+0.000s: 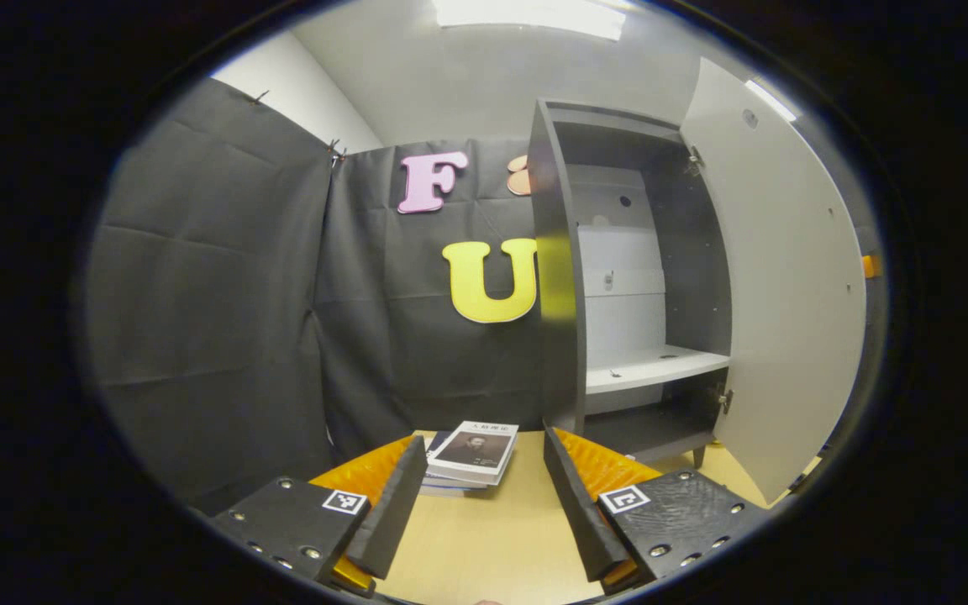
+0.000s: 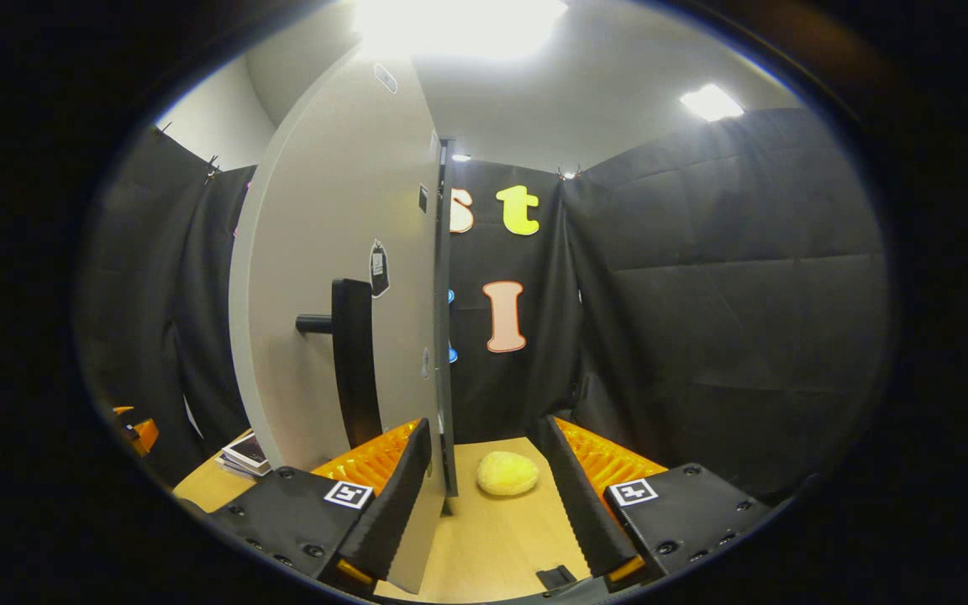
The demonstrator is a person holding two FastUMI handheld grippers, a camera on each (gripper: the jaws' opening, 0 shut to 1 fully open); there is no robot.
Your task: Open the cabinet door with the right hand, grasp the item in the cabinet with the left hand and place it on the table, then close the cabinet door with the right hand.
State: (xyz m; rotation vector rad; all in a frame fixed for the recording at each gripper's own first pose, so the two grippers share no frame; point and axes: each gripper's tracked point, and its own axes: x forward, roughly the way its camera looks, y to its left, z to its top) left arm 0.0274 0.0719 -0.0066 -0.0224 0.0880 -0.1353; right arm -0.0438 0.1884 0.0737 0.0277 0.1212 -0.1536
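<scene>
Pale wood forms the table (image 1: 492, 538) on which everything here stands. In the left gripper view, the left gripper (image 1: 484, 496) hangs low over that table with its fingers spread wide and nothing held between them. Just beyond the fingertips lies a small stack of books (image 1: 471, 458), flat on the table, a little left of the gap's centre line and clear of both fingers. Behind and to the right of the books stands the cabinet (image 1: 555, 277), dark grey outside, with its door (image 1: 786, 286) swung wide open to the right. Inside, a pale shelf (image 1: 652, 368) can be seen with nothing resting on it, and the floor of the lower compartment looks bare as well.

In the right gripper view, the right gripper (image 2: 484, 487) also stands open, its fingers well apart and gripping nothing. The open door's outer face (image 2: 341, 277) rises just ahead, its free edge standing between the two fingers and nearer the left one; whether that finger touches the door cannot be told. The dark bar handle (image 2: 354, 361) sits above the left fingertip, apart from it. A yellow, rounded lump (image 2: 507, 473) lies on the table between the fingers, farther off. The books' corner (image 2: 244, 455) shows at the left, beyond the door.
</scene>
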